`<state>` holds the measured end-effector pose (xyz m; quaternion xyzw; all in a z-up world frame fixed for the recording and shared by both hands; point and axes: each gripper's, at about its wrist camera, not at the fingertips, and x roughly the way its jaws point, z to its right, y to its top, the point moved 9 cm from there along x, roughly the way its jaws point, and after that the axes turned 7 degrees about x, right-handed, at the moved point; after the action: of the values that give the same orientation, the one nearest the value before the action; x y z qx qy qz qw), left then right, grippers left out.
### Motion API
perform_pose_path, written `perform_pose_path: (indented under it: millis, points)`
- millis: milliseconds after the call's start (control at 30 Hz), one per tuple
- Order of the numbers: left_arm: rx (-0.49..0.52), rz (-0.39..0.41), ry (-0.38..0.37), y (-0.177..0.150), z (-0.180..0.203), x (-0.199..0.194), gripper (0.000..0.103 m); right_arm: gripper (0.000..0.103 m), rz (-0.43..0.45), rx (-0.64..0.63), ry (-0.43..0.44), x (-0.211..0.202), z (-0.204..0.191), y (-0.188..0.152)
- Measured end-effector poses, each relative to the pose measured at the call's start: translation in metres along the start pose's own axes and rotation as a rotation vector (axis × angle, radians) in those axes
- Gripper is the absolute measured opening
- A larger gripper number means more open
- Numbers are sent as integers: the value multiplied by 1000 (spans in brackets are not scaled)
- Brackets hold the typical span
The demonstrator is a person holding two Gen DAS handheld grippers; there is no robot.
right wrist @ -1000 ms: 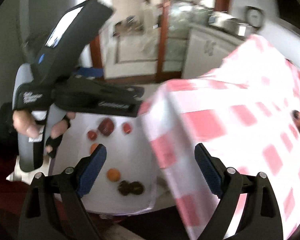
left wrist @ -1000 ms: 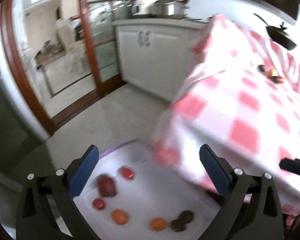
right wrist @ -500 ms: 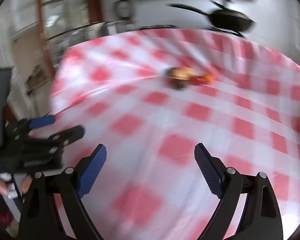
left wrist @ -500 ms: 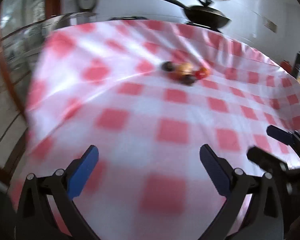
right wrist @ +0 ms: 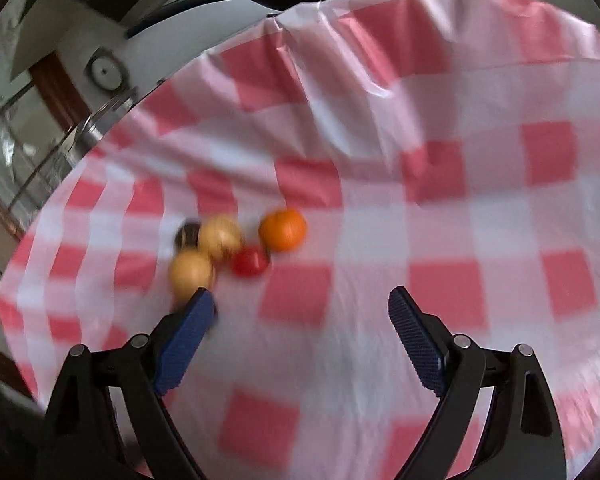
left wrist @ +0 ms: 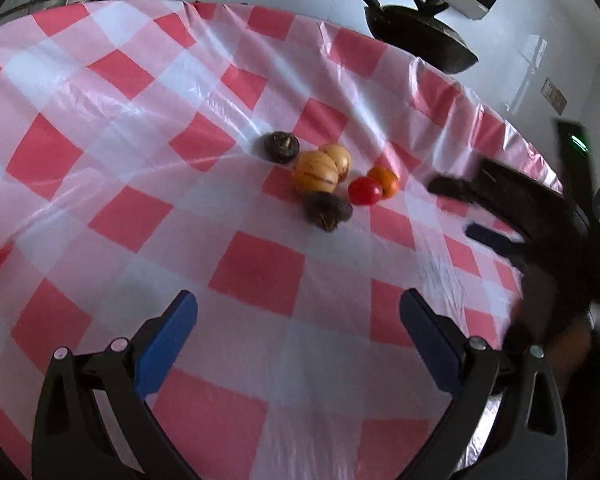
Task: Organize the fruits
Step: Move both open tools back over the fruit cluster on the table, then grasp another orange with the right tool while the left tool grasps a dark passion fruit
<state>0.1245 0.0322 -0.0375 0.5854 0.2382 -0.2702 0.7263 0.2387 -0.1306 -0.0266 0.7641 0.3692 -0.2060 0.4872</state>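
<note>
Fruit cluster (left wrist: 324, 184): 6 pieces, tabletop (left wrist: 140, 208) centre, 12 o'clock of left hand-held gripper (left wrist: 298, 344), wide, empty. Right hand-held gripper (right wrist: 300, 340): wide, closing, empty; fruits at 11 o'clock.

black tool (left wrist: 298, 336), blue ribbed pads (left wrist: 166, 340)

A glossy cloth (left wrist: 260, 268) of red and white checks covers the worktop. On it, beside a bright red fruit (left wrist: 365, 191), lie an orange one (left wrist: 386, 180), two yellow ones (left wrist: 315, 171) faintly streaked with brown, and two dark brown, rough ones (left wrist: 282, 147). Both grippers (left wrist: 296, 344) (right wrist: 300, 336) are black with blue pads (left wrist: 164, 348), and beyond the cloth a black pan (left wrist: 420, 36) stands against a white wall.
</note>
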Motion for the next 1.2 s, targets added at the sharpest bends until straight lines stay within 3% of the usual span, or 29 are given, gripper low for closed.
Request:
perform_pose_path:
  millis: [133,200,267,367,467,567,867,967,1033,1200]
  points:
    - [-64,23,-37,2,-9,-3,101,77,-37,7,-63,41,-9,19]
    - [-76,22,-49,2,-10,-2,101,69,-66,-2,-132,60,-7,21]
    - [-82,12,-40,3,-11,0,101,66,-79,-14,-125,70,-10,21]
    - [-66,-1,-28,6,-7,7,101,66,-101,-111,-182,76,-19,13]
    - [-60,-13,-3,14,-4,18,101,64,-127,-122,-153,76,-18,5]
    - [-72,-39,31,23,-2,36,101,42,-128,-126,-96,72,-12,5]
    - [-20,-111,129,50,23,94,101,42,-87,8,-20,44,48,10]
    - [27,-150,204,54,24,109,83,42,-71,68,48,42,59,9]
    - [70,-145,210,56,26,109,43,42,-57,79,58,44,61,9]
    - [29,-121,114,52,19,101,43,42,-27,38,58,37,57,19]
